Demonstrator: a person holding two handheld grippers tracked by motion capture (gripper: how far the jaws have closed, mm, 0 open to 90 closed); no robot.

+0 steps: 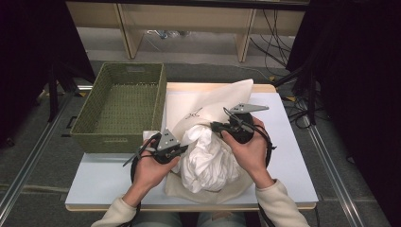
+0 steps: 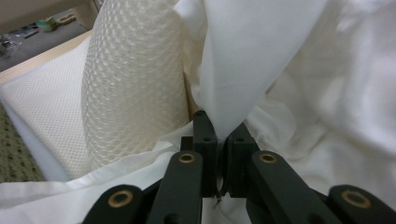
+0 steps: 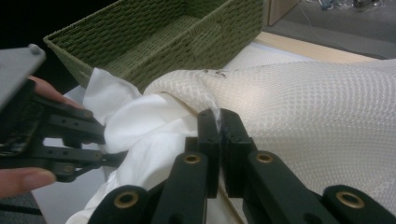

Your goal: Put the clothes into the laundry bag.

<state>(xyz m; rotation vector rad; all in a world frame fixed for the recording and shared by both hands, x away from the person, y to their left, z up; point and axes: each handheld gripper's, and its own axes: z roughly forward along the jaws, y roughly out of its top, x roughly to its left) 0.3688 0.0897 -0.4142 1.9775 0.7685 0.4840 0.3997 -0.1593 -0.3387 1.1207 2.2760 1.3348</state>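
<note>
While the left tool (image 1: 182, 150) pinches white cloth (image 1: 208, 158), the right tool (image 1: 215, 126) pinches the mesh bag (image 1: 208, 106).

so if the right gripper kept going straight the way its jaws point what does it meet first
Probably the green basket. The right gripper is shut on the edge of the mesh bag, and in its own view the basket's near wall stands just past that edge, ahead and slightly left. Depth is hard to judge.

White table (image 1: 293, 165): basket (image 1: 94, 127), mesh bag (image 1: 189, 106).
</note>
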